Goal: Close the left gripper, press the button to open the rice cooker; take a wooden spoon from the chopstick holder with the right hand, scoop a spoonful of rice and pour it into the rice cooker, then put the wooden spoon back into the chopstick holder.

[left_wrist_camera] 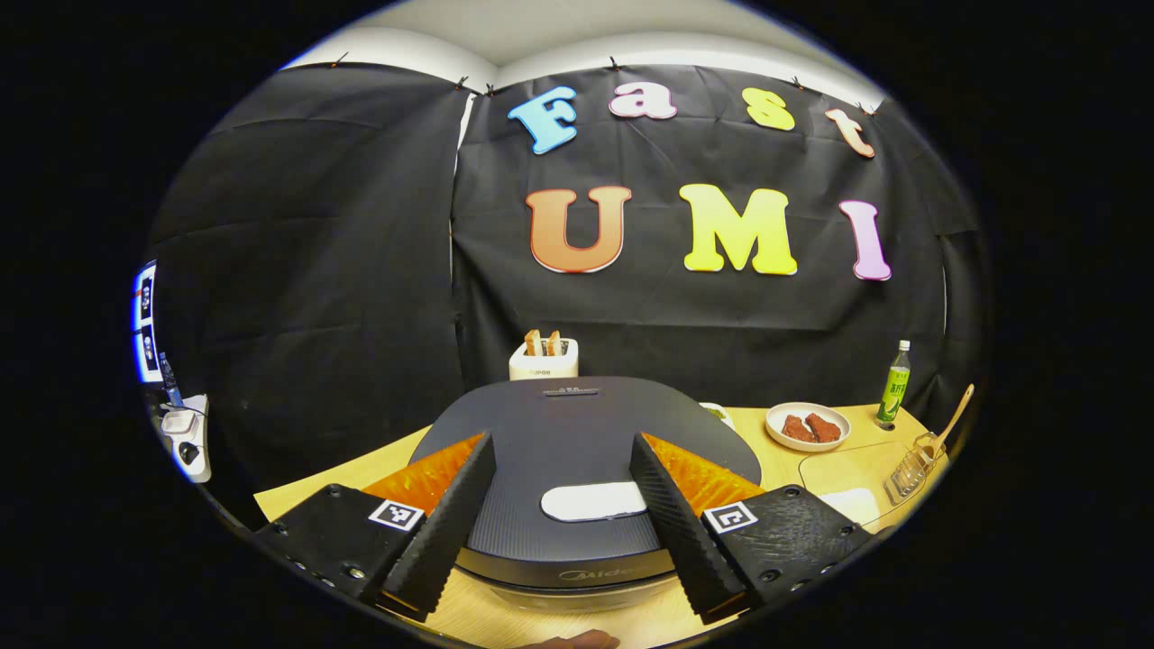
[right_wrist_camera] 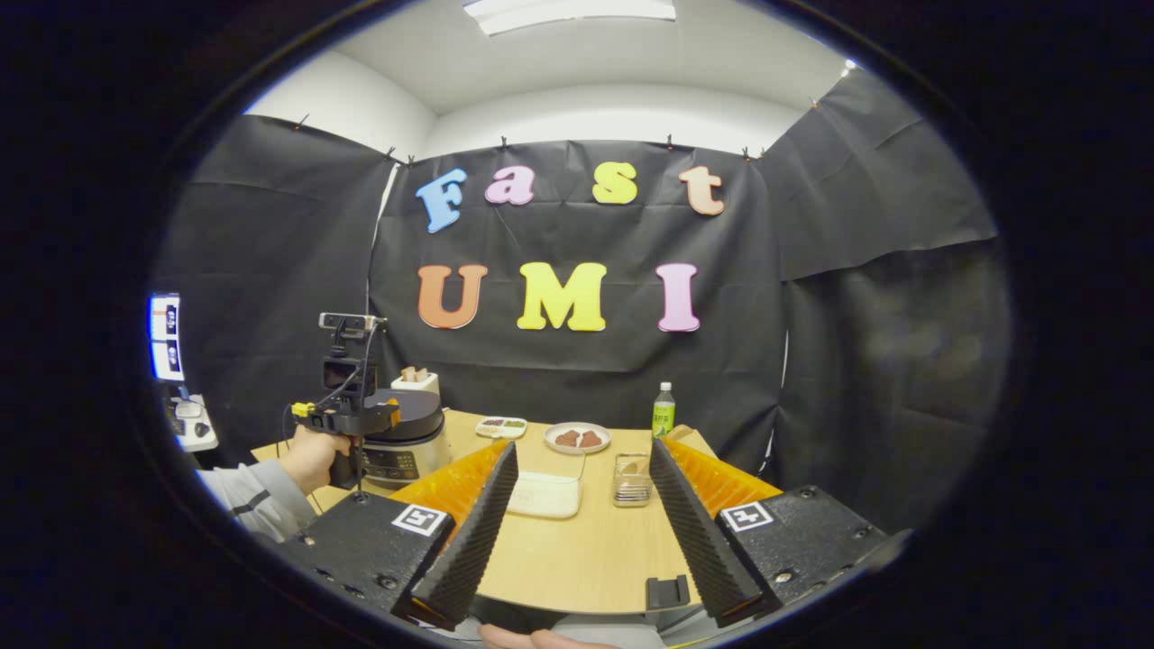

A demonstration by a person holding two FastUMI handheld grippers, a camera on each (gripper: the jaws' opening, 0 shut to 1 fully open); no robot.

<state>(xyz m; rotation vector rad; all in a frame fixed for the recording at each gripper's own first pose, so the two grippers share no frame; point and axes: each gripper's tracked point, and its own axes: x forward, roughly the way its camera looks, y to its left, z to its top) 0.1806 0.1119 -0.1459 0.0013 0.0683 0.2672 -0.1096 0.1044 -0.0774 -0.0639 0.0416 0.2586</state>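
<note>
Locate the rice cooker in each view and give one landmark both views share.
Left gripper view: the rice cooker sits bottom centre, lid shut, between the open left gripper fingers.
Right gripper view: it stands at the table's left end, behind the left gripper and the hand holding it.
Shared landmark: the green bottle at the table's back right.

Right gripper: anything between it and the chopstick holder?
In the right gripper view, the open right gripper faces the chopstick holder across bare table; the clear rice container sits just left of that line.
</note>
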